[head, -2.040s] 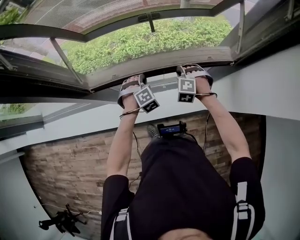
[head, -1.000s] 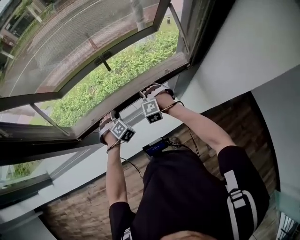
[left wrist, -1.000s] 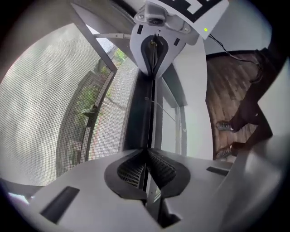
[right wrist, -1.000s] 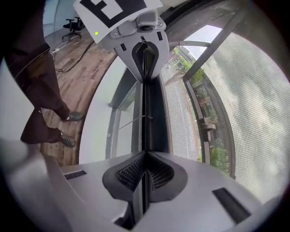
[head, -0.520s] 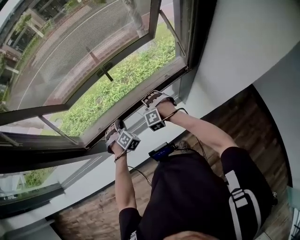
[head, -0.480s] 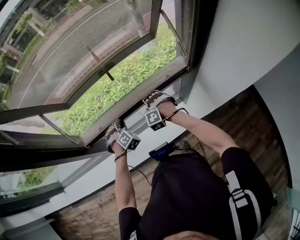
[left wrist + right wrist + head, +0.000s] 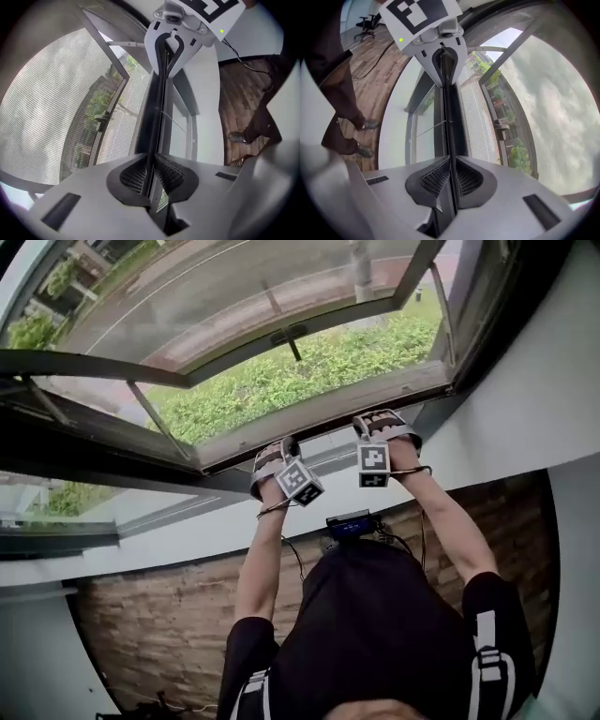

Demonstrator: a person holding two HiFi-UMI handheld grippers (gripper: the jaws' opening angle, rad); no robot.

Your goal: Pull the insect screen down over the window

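The insect screen's mesh (image 7: 234,296) spans the window, and its pale bottom bar (image 7: 328,411) lies just above the sill. My left gripper (image 7: 275,452) is on the bar left of centre. In the left gripper view the dark bar (image 7: 157,108) runs between its fingertips (image 7: 152,176), with a slit of daylight beside the right pad, so the jaws stand loose around it. My right gripper (image 7: 380,425) holds the bar further right. In the right gripper view its pads (image 7: 451,178) are shut tight on the bar (image 7: 451,117).
The outward-opened window sash with its handle (image 7: 286,336) sits beyond the mesh. Below the bar are the white sill and wall (image 7: 187,531) and wooden floor (image 7: 150,634). A black device with cables (image 7: 349,521) hangs at the person's chest. An office chair (image 7: 365,21) stands far back.
The head view has swung, so the window now sits level across the top of the picture. Both grippers have stayed at the screen's bottom bar, about the same distance apart.
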